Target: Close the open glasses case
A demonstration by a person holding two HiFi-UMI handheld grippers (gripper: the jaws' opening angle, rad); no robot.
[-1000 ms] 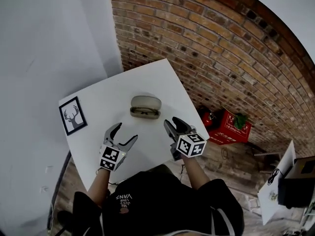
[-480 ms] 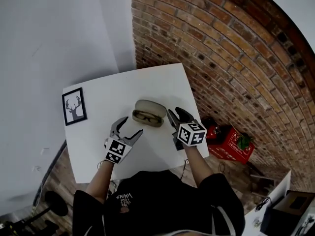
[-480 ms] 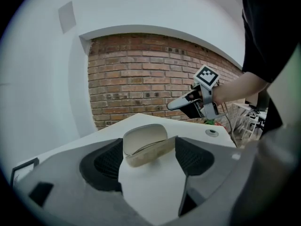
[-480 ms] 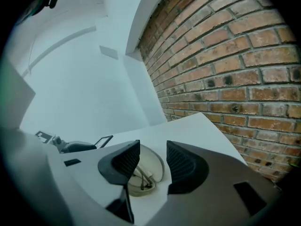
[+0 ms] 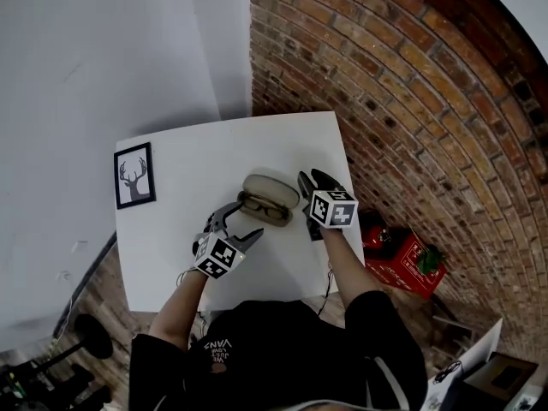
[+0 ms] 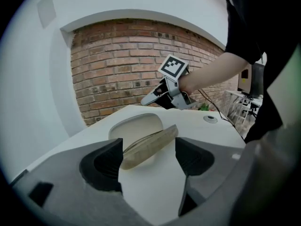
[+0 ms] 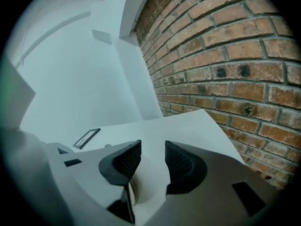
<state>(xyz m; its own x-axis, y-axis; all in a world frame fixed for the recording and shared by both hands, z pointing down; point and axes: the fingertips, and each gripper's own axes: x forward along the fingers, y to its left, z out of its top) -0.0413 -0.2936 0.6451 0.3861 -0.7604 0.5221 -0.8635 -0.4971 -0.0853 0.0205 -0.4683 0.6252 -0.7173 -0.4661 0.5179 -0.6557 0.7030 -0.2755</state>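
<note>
One open case lies on the table between the left gripper — gaping, nothing gripped — and the right gripper, empty, jaws just narrowing. One deer picture lies well apart; one red crate sits below the brick wall.

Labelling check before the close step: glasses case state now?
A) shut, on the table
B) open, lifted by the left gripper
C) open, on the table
C: the glasses case lies on the white table with its lid raised; the left gripper has its jaws apart, not clamped on it.
</note>
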